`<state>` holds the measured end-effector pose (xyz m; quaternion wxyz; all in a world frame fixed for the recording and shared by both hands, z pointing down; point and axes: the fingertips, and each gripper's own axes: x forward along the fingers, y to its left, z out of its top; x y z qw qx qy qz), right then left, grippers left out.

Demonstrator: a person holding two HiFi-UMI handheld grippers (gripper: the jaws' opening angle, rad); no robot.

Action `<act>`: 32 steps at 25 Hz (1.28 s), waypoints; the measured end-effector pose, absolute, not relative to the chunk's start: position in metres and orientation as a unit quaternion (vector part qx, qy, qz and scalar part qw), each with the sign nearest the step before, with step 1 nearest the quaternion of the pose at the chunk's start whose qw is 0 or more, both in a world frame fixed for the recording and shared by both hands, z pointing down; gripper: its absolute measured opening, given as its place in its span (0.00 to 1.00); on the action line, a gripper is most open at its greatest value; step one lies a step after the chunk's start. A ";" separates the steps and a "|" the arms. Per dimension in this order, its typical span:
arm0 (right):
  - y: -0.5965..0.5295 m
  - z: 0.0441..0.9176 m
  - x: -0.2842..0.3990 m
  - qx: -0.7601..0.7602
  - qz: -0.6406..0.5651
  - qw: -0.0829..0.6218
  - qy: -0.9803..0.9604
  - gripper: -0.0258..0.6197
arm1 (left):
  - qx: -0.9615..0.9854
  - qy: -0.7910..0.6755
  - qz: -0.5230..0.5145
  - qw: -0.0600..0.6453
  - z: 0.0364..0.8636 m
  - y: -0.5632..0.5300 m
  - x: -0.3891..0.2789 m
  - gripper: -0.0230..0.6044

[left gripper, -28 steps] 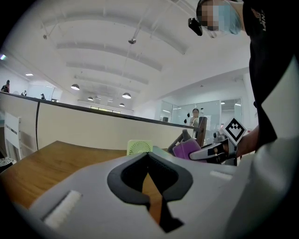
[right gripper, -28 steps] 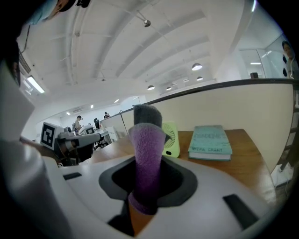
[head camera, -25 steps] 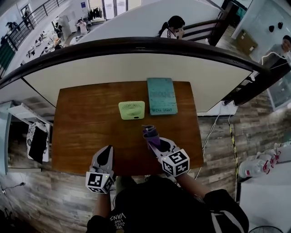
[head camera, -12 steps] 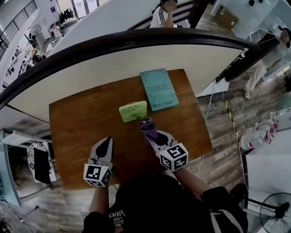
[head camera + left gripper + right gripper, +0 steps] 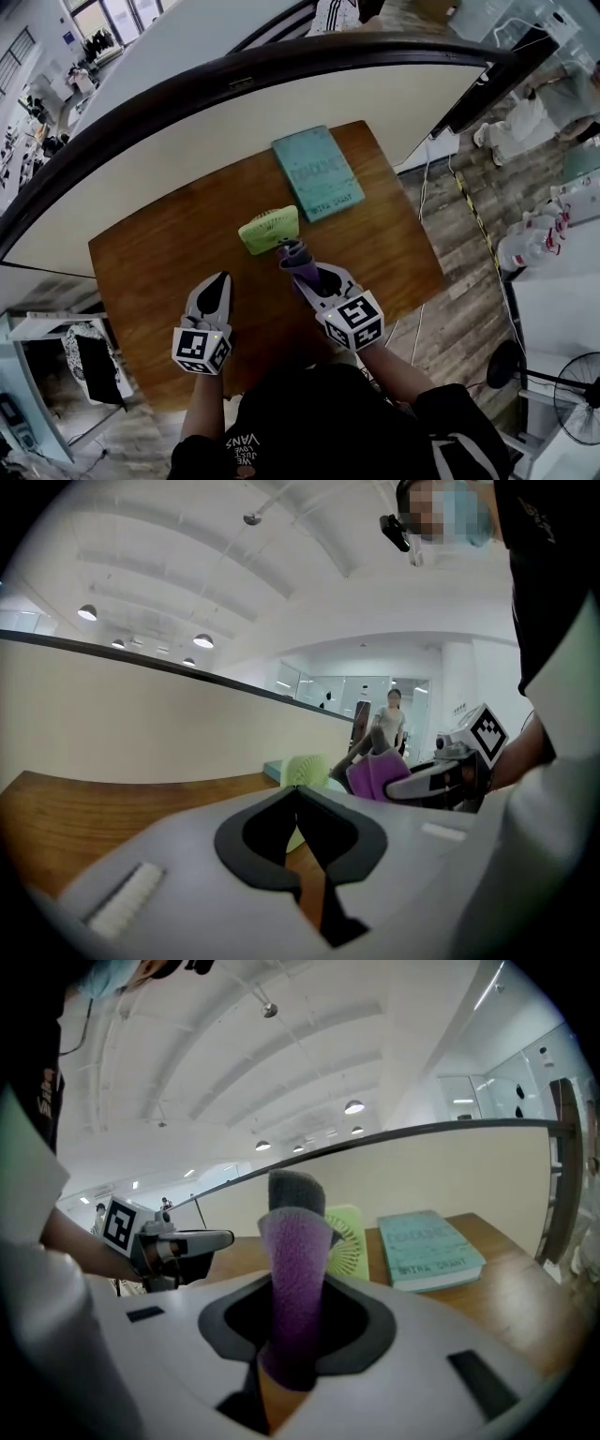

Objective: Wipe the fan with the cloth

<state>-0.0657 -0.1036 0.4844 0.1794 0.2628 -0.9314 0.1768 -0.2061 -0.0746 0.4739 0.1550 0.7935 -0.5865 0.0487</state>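
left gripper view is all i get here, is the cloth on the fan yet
Observer: In the head view the cloth tip reaches the fan's near right corner. I cannot confirm contact.
Operator: how's the grip on it
Observer: The right gripper has its jaws shut on the cloth's lower part, as its own view shows. The rest stands upright.
Operator: anything close to the fan
Observer: A teal book lies flat on the table just beyond the fan, to its right.
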 end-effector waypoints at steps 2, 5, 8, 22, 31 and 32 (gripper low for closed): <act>-0.103 0.486 -0.069 0.264 0.172 0.180 -0.932 0.20 | 0.800 -0.577 0.054 0.158 0.483 -0.081 -0.206 0.06; -0.102 0.490 -0.074 0.269 0.168 0.179 -0.931 0.20 | 0.809 -0.560 0.062 0.166 0.498 -0.090 -0.203 0.06; -0.100 0.494 -0.078 0.271 0.166 0.178 -0.931 0.20 | 0.821 -0.540 0.064 0.172 0.510 -0.098 -0.198 0.06; -0.100 0.488 -0.109 0.252 0.112 0.194 -0.942 0.20 | 0.857 -0.474 0.102 0.173 0.547 -0.130 -0.175 0.26; -0.091 0.503 -0.133 0.224 0.115 0.219 -0.943 0.20 | 0.862 -0.467 0.110 0.163 0.554 -0.138 -0.166 0.27; -0.091 0.505 -0.136 0.220 0.117 0.222 -0.943 0.20 | 0.862 -0.467 0.114 0.161 0.554 -0.139 -0.166 0.27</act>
